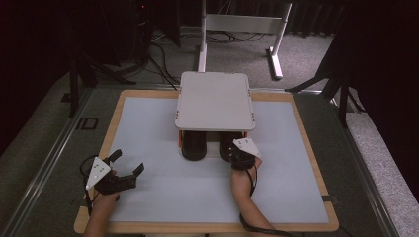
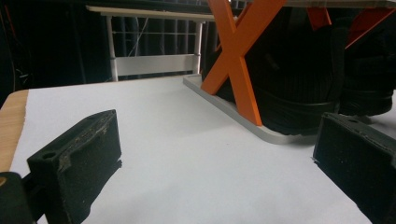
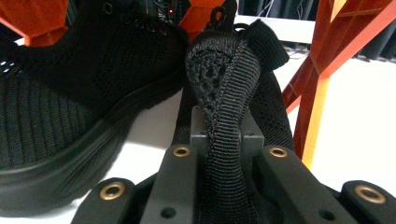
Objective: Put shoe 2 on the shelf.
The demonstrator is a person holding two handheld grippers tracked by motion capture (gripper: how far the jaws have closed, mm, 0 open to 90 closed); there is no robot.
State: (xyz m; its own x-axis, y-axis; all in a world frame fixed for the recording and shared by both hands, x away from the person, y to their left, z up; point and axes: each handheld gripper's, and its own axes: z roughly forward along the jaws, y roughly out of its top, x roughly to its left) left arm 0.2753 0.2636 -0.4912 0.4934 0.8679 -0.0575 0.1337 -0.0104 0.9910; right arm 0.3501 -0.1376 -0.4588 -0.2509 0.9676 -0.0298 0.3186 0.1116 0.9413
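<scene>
Right shoe held by its heel under the rack

My right gripper [image 1: 243, 157] jaws are clenched on the heel tab of the right shoe [image 3: 233, 93] under the small rack [image 1: 215, 101] on the counter [image 1: 148, 128]; left gripper [image 1: 129, 167] released, empty. I fear the thin tab slips, or the shoe catches the orange leg [image 3: 313, 93].

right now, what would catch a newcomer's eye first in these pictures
The bright orange X-shaped legs of a small grey-topped rack at the far middle of the white mat stand out, with two black knit shoes under it. The right tool is shut on the woven heel loop of the right-hand black shoe. The left tool rests open on the mat at the near left.
</scene>
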